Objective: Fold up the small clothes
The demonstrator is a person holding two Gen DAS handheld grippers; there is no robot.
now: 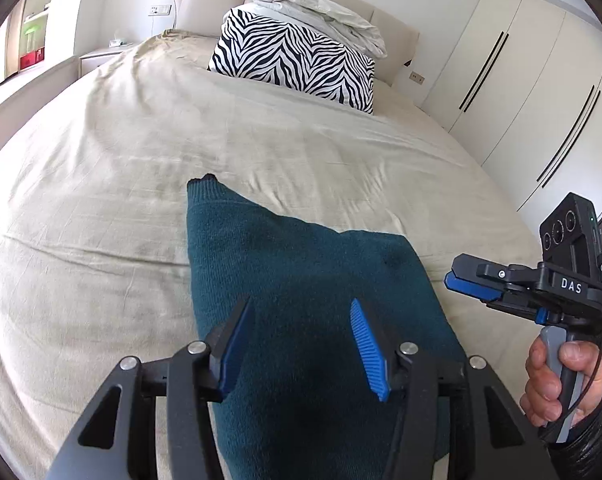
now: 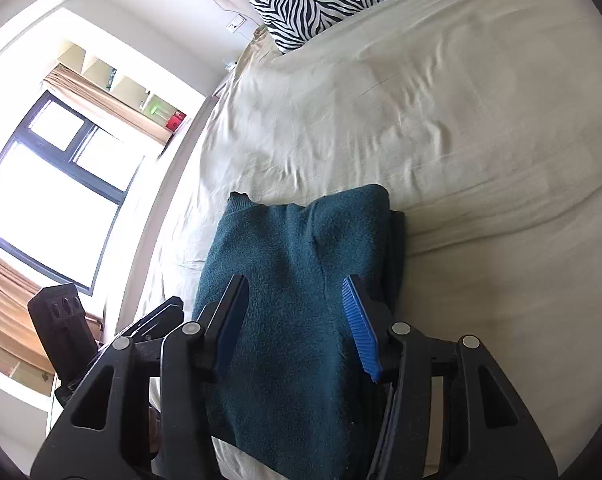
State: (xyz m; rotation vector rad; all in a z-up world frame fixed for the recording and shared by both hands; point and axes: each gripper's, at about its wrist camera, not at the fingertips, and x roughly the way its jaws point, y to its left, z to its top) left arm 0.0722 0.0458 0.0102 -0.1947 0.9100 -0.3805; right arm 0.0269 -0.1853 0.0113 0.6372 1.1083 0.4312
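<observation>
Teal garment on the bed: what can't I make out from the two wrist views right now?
- Teal garment: near edge hidden under the left gripper in the left wrist view.
- Same in the right wrist view, under the right gripper.
- Layers underneath: hidden by the top fold.
- Garment type: unclear.

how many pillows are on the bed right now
1 for sure: a zebra-striped pillow at the head of the bed. The crumpled white bedding stacked on it could hide another.

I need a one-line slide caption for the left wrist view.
Open left gripper above a folded teal sweater on a beige bed; right gripper alongside.
</observation>
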